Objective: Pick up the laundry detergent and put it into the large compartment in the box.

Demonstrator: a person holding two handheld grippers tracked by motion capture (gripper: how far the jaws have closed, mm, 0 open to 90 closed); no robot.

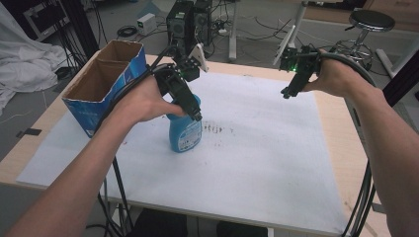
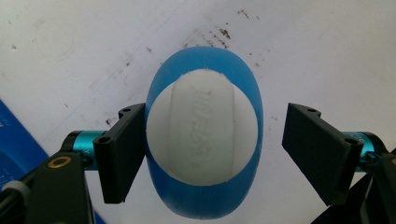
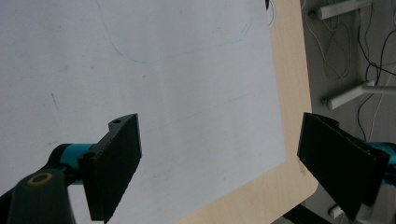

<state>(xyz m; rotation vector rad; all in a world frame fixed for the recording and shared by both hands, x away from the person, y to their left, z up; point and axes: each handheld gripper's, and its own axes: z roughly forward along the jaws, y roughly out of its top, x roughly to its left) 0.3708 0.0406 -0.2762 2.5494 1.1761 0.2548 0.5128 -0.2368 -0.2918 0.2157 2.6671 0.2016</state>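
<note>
Presently, on the desk: a light wooden top, mostly covered by a white sheet bearing dark smudges near its middle.

Item: blue bottle, white cap. Stands upright on the white sheet, left of the desk's middle, just beside the smudges. In the left gripper view it is seen from above, cap uppermost, between the two black jaws.

Item: left gripper, held in the left hand directly over the bottle. Jaws released and spread; one jaw lies against or very close to the bottle's side, the other stands clear of it.

Item: right gripper, held in the right hand above the desk's far right part, well apart from the bottle. Jaws released, wide apart, nothing between them; below them the right gripper view shows white sheet and the desk's rounded corner.

Item: cardboard box, open-topped, blue printed sides, brown inside. Sits at the desk's far left corner, near the bottle.
</note>
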